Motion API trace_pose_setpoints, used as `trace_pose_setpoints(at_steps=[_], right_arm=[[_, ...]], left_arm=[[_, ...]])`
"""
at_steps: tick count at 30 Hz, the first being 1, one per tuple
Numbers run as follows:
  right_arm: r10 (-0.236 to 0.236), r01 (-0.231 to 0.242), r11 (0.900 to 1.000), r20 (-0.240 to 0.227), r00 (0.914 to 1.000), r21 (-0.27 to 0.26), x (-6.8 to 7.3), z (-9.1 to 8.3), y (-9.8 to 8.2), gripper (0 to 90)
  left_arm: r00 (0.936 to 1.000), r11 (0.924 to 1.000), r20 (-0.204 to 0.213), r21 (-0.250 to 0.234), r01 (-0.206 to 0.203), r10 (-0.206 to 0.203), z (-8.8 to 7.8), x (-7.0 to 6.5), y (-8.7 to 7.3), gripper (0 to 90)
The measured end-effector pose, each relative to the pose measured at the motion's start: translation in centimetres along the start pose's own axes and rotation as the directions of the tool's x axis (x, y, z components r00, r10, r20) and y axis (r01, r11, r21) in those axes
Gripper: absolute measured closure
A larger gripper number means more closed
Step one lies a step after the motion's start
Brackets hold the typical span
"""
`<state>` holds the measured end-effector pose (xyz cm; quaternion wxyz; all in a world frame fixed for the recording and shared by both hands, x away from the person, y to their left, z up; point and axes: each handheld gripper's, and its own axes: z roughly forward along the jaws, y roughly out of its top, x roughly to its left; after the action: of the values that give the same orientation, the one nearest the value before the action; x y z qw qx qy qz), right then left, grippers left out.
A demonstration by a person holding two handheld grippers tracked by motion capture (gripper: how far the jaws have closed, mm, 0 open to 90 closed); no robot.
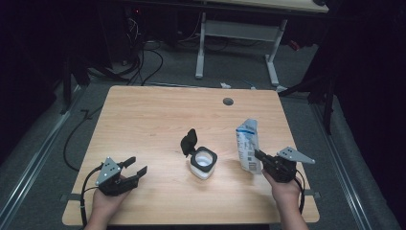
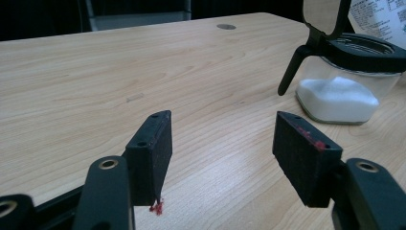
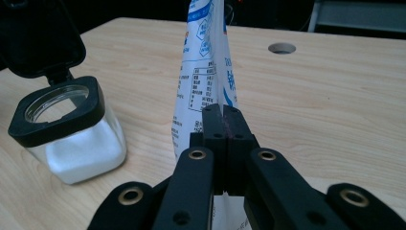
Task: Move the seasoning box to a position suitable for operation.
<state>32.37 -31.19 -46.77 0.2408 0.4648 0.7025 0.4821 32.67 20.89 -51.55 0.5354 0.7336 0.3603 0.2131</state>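
1. The right gripper [image 1: 261, 157], lower right of the high view, pinches the white-and-blue printed plastic pouch [image 1: 248, 145] on a thin edge; a slack pinch could let it slide out.
2. The clear square jar with black hinged lid [image 1: 203, 163] stands open at centre; a tilted pouch could spill beside it.
3. The left gripper [image 1: 133, 166], jaws spread and empty, leaves the jar unbraced; a nudge could tip it.

Two black hand-held grippers — the left hand-held gripper [image 1: 136, 167] and the right hand-held gripper [image 1: 259, 154] — each carry a grey three-cornered plate with dark dots, a trailing black cable, brass-ringed screw holes and block-shaped jaws flecked with red.
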Motion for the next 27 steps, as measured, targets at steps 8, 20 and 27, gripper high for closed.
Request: trace_pose_setpoints(at_steps=[8,20,27], right_arm=[[0.006,-0.004,0.994,0.017,0.9998,-0.107,-0.2,0.6,-1.4,90.0],[-0.012,0.023,0.982,0.059,0.9982,-0.189,-1.2,1.9,-1.7,90.0],[0.012,0.002,0.982,0.074,0.9972,-0.187,-2.1,2.9,-1.8,90.0]], left_arm=[[0.9999,0.9999,-0.013,-0.010,0.011,-0.011,-0.5,0.3,-0.1,39.6],[1.0000,1.0000,-0.003,-0.001,0.005,-0.005,-0.4,0.2,0.0,39.4],[1.0000,1.0000,0.000,0.001,0.004,-0.004,-0.4,0.2,0.0,39.3]])
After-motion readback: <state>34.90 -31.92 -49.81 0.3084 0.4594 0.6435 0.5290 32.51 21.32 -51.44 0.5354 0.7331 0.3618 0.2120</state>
